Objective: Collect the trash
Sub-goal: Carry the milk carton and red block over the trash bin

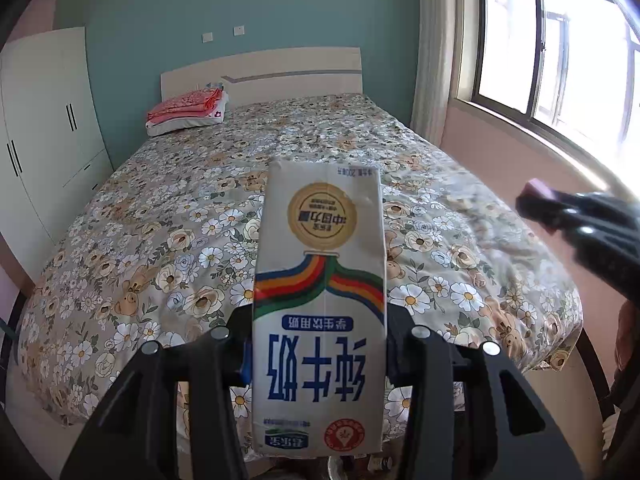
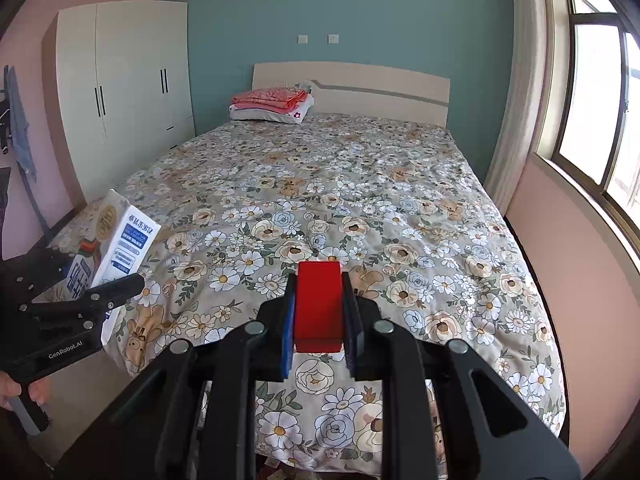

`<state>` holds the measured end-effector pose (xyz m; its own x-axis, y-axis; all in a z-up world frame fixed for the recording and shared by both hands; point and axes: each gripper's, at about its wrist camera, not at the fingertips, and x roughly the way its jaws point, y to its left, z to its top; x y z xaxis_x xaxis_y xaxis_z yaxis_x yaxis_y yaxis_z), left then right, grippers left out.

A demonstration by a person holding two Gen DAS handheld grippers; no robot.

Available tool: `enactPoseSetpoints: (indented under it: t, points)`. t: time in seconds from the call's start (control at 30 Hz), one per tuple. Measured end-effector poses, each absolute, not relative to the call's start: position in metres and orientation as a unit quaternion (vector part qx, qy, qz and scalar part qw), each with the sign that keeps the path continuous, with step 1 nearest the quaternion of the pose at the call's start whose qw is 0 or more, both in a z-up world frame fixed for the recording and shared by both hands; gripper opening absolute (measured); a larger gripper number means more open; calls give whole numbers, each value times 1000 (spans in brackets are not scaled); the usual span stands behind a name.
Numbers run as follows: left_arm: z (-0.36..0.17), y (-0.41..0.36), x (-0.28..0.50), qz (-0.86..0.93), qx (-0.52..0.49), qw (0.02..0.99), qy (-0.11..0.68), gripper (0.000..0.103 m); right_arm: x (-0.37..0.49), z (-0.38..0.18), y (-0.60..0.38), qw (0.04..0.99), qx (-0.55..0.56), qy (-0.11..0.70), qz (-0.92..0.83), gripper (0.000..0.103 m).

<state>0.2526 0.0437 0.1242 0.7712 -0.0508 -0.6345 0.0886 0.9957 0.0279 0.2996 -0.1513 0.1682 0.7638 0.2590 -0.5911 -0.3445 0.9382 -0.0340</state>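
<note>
Floral bedding on the bed (image 2: 360,208) fills the room below both tools. Nearest, the left gripper (image 1: 320,354) clamps a milk carton (image 1: 320,300) across its lower body, printed face up; likely light, thin-walled card that dents if squeezed, best held at its flat sides. The right gripper (image 2: 319,312) pinches a small red box (image 2: 319,300), rigid-looking and smooth. Farther off, folded pink cloth on a pillow (image 2: 272,110), a pale headboard (image 2: 360,88), a white wardrobe (image 2: 124,88)

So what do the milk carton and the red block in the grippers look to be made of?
Milk carton: coated paperboard, slight sheen, printed faces, creased folded edges. Red block: smooth, matte, sharp-edged and uniformly coloured; could be plastic, painted wood or a small box, cannot tell which.
</note>
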Motion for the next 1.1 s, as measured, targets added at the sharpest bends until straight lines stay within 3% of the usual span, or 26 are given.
enactPoseSetpoints:
  t: [0.5, 1.1]
  points:
    - [90, 56, 155, -55, 45, 943, 324, 48, 217, 152, -168, 928, -99, 302, 193, 21]
    - [-6, 63, 117, -92, 35, 918, 385, 48, 171, 56, -155, 896, -140, 358, 221, 21]
